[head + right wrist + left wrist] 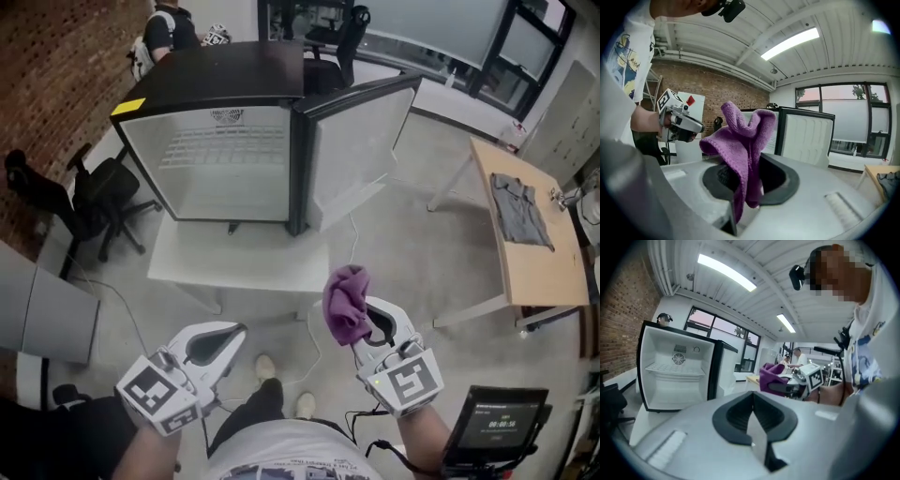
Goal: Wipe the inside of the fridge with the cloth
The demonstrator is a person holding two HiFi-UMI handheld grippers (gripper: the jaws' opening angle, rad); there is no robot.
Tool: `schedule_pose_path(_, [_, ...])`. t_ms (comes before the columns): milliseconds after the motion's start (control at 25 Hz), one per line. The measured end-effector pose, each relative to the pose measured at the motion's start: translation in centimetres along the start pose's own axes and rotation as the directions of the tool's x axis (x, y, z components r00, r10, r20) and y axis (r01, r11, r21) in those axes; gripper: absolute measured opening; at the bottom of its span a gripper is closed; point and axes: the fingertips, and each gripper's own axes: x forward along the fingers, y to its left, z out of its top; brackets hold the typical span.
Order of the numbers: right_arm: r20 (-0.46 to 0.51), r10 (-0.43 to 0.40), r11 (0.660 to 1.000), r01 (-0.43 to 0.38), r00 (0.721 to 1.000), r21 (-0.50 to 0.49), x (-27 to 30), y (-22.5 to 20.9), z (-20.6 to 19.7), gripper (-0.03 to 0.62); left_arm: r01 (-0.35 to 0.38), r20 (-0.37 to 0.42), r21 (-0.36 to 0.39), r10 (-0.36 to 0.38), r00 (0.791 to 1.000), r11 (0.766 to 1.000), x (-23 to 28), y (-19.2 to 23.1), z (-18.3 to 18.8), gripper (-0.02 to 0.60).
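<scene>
Your right gripper (377, 330) has its jaws clamped on the purple cloth (345, 300), which stands bunched above them. Your left gripper (214, 345) has its jaws pressed together on nothing. The fridge (220, 169) stands well ahead and slightly left, with its door (354, 141) swung open to the right. Reach the cloth-holding gripper forward into it.
</scene>
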Motion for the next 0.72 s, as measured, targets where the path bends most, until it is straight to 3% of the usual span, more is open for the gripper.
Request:
schedule_pose_path(320, [0.044, 0.011, 0.999, -0.013, 0.999, 0.036, -5.3, 3.2, -1.3, 0.08, -0.031, -0.085, 0.004, 0.031, 0.996, 1.0, -2.9, -5.9, -2.8, 0.009])
schedule_pose_path(720, [0.042, -0.037, 0.999, 0.038, 0.998, -0.024, -7.5, 7.0, 0.8, 0.08, 0.077, -0.042, 0.085, -0.074, 0.996, 0.993, -5.8, -7.9, -1.5, 0.009])
